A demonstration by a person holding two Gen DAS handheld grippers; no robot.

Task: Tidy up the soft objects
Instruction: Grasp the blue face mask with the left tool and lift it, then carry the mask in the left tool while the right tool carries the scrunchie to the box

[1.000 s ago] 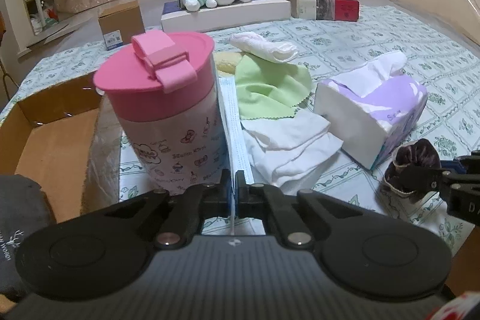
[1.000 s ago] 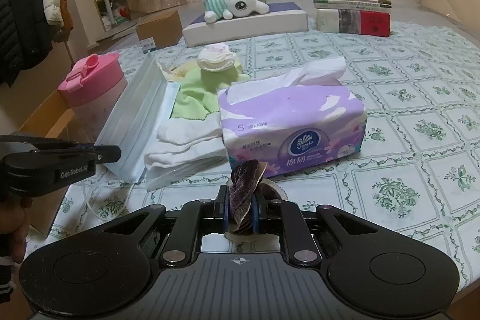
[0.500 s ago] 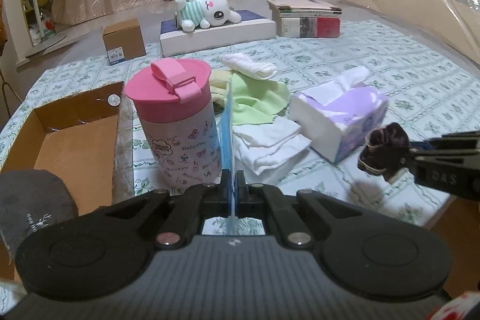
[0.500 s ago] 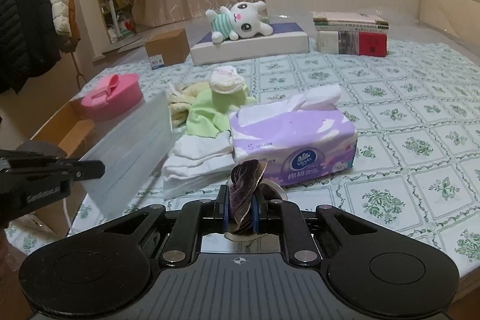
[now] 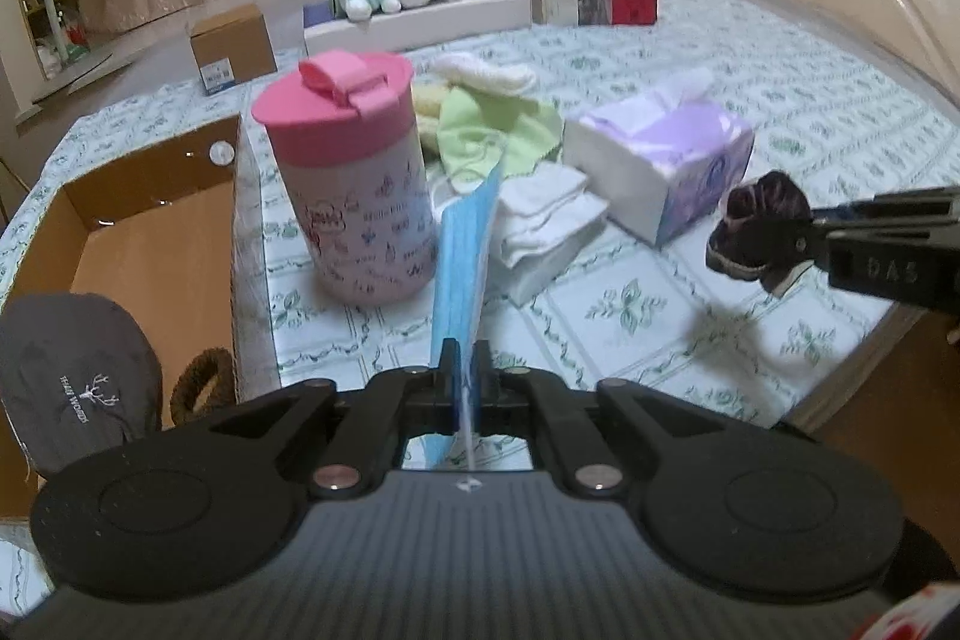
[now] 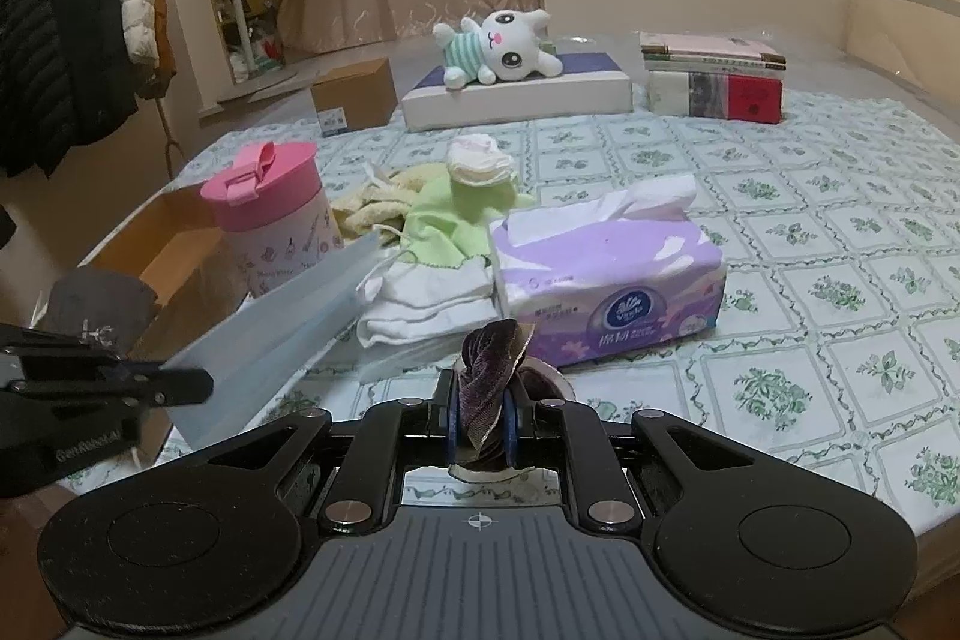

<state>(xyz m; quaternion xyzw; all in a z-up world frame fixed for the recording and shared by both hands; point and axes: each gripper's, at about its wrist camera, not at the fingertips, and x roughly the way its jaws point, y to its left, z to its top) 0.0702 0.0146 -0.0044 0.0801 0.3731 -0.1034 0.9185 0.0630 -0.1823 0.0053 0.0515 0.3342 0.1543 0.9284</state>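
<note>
Left gripper (image 5: pixel 461 363): clamping a blue face mask (image 5: pixel 465 256) by its lower edge, the mask standing up edge-on and hanging clear of the bedspread

Right gripper (image 6: pixel 480 415): pinching a dark purple scrunchie (image 6: pixel 489 373), lifted off the patterned bedspread (image 6: pixel 780 244) in front of the tissue pack (image 6: pixel 606 280)

Step in hand, as judged: both soft items are being carried, probably toward the cardboard box (image 5: pixel 150 220) at the left, where a dark cap (image 5: pixel 78 388) and a brown furry item (image 5: pixel 201 379) are already lying

Next move calls for: swinging each load left over the box wall, then opening over free floor

Edges: pink-lidded cup (image 5: pixel 354 178) standing just beside the box rim and near the mask; bed edge falling away at lower right

Open room: bare bedspread lying between cup and tissue pack; folded white cloths (image 5: pixel 546 220) and green cloth (image 5: pixel 498 133) waiting behind
</note>
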